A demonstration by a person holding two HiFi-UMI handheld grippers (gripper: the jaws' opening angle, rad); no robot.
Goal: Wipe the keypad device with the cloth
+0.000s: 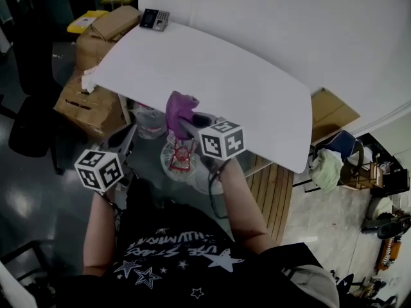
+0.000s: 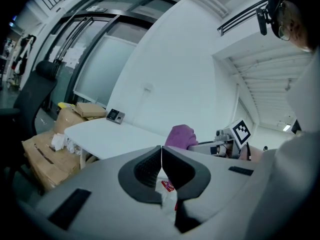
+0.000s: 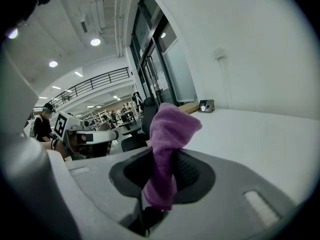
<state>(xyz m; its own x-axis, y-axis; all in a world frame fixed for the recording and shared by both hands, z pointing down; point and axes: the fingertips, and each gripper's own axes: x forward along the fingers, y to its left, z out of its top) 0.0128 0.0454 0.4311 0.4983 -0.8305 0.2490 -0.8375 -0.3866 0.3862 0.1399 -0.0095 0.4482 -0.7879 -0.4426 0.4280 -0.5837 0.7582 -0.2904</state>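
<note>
Between the right gripper's (image 3: 162, 160) jaws a purple cloth (image 3: 170, 129) was pinched at its middle, its free end flopping over above them and a short tail hanging below. It looked soft, light and limp, so a wad bunched ahead of the jaws would probably wipe better than a loose flap.

The left gripper (image 2: 161, 160) had its jaws pressed together with nothing between them. Below and just beyond both grippers, under the near edge of the table (image 1: 212, 82), stood a bin (image 1: 180, 160) lined with clear plastic; something red lay in it, too unclear to name.

Far ahead of both pairs of jaws, at the table's far corner, sat the keypad device (image 1: 155, 19), well apart from the cloth. It appeared small, rigid and likely light, apt to slide on the smooth top; steadying it by its sides with the left jaws seemed wise. Beyond it stood cardboard boxes (image 1: 96, 40), contents unseen.
</note>
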